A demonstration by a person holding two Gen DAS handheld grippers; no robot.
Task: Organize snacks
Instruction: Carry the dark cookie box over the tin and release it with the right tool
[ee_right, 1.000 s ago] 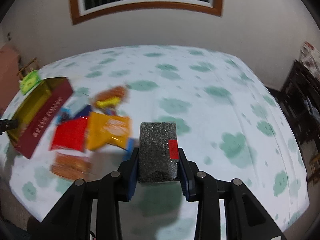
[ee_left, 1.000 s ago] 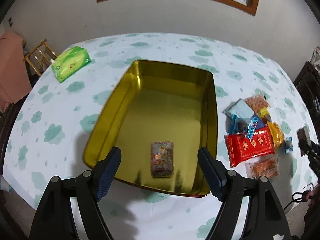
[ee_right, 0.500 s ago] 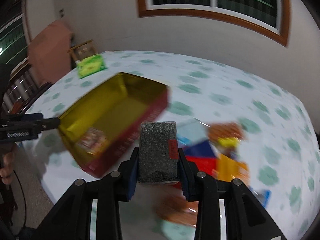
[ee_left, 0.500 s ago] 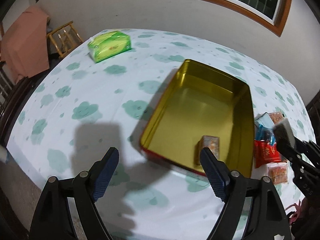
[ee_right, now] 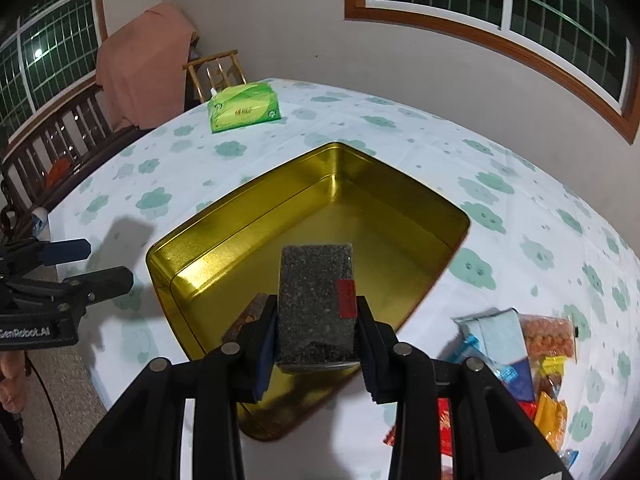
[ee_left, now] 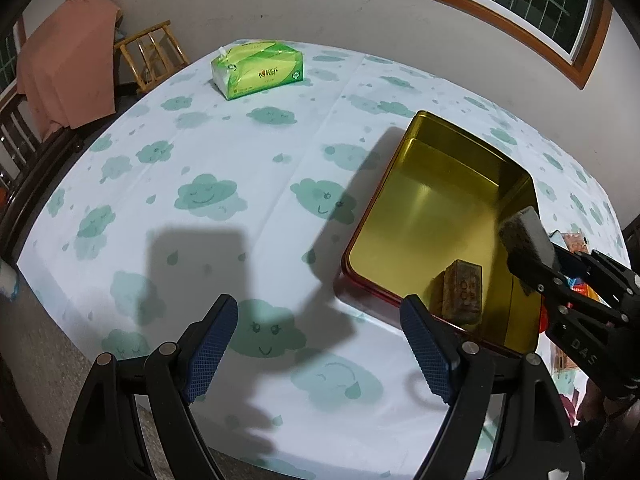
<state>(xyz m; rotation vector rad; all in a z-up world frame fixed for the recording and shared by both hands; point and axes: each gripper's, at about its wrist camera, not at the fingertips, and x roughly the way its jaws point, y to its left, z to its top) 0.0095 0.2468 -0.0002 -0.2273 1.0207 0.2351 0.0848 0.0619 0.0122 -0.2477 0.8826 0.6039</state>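
Note:
A gold tin lies open on the cloud-print tablecloth. A brown snack bar lies at its near end; in the right wrist view only its edge shows. My right gripper is shut on a dark speckled snack block and holds it over the tin's near part; the block also shows in the left wrist view. My left gripper is open and empty, above the cloth left of the tin. A pile of loose snack packets lies right of the tin.
A green tissue box stands at the far left of the table. A wooden chair and a pink cloth on a bench stand beyond the table's left edge. The wall and a window are behind.
My right gripper has swung left from the snack pile and carried the dark block over the tin. My left gripper has drawn back to the left, away from the tin.

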